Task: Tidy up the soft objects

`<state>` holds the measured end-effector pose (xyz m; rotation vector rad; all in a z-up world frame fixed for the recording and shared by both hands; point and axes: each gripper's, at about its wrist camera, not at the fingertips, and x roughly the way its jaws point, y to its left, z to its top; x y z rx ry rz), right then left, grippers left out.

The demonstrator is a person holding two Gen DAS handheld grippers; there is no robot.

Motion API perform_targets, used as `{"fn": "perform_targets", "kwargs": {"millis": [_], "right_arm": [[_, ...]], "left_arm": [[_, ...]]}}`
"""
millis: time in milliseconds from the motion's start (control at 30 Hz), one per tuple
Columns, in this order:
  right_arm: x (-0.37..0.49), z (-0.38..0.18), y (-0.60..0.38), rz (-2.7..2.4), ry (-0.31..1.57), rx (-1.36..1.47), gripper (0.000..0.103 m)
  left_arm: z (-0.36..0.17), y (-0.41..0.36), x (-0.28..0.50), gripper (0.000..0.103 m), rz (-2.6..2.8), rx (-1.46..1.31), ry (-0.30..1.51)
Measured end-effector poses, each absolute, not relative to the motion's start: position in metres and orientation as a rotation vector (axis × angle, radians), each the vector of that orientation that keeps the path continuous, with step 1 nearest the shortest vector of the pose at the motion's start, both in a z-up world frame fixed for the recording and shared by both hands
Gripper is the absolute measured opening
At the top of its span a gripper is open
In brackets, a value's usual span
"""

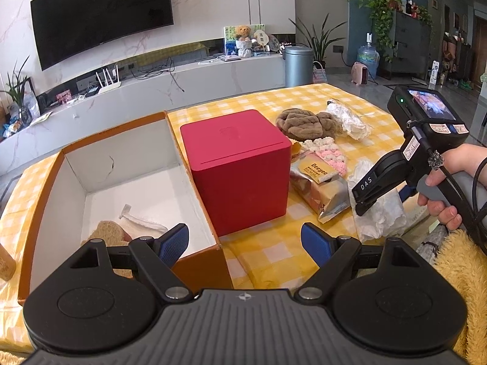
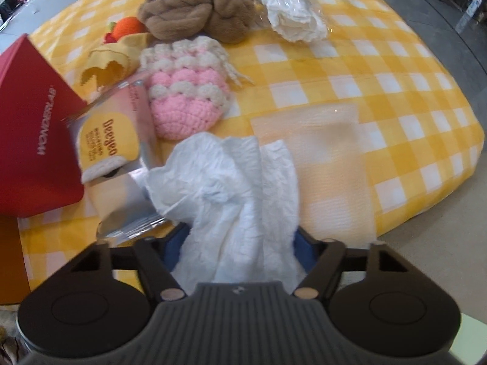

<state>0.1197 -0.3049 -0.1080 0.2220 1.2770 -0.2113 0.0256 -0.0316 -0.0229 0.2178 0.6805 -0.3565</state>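
Observation:
My right gripper [image 2: 240,243] is shut on a crumpled white tissue [image 2: 240,188], which bulges out between the blue pads; it also shows in the left wrist view [image 1: 380,213] under the right gripper [image 1: 362,203]. My left gripper [image 1: 243,243] is open and empty, above the front edge of an open orange box [image 1: 45,200] that holds a brown sponge [image 1: 106,231] and a white cloth [image 1: 143,225]. On the table lie a pink-and-white crochet pouch [image 2: 185,94], a brown plush piece [image 2: 197,9], a wrapped white cloth [image 2: 292,12] and a snack packet [image 2: 121,140].
A red cube box [image 1: 240,167] stands between the orange box and the soft things. A yellow checked cloth [image 2: 395,91] covers the table, whose right edge drops to the floor. A small orange toy [image 2: 127,27] and a yellow felt piece [image 2: 106,60] lie behind the packet.

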Motion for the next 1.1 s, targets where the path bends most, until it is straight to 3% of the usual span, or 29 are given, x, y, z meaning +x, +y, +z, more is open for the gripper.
{"fn": "perform_targets", "kwargs": {"millis": [33,100,133,600,900,1100], "right_arm": [[0.118,-0.106,-0.303,-0.209,1.266,0.219,0.049],[0.113,-0.100,-0.303,-0.219,1.238,0.221,0.025],[0.110,-0.095,-0.304,-0.225,1.214,0.231,0.024],[0.047,-0.031,-0.370,-0.277,0.760,0.543,0.023],[0.052,-0.035,-0.396,-0.394,0.762,0.502,0.023],[0.030,-0.053,-0.441,-0.287,0.738,0.706,0.023]], "left_arm": [[-0.023,-0.032,0.025,0.098,-0.358,0.222,0.676],[-0.023,-0.033,0.024,0.098,-0.358,0.231,0.673],[-0.024,-0.034,0.024,0.098,-0.354,0.234,0.672],[-0.027,-0.050,0.013,0.098,-0.446,0.244,0.576],[-0.031,-0.096,0.019,0.098,-0.551,0.224,0.581],[-0.033,-0.111,0.032,0.098,-0.533,0.201,0.597]]}}
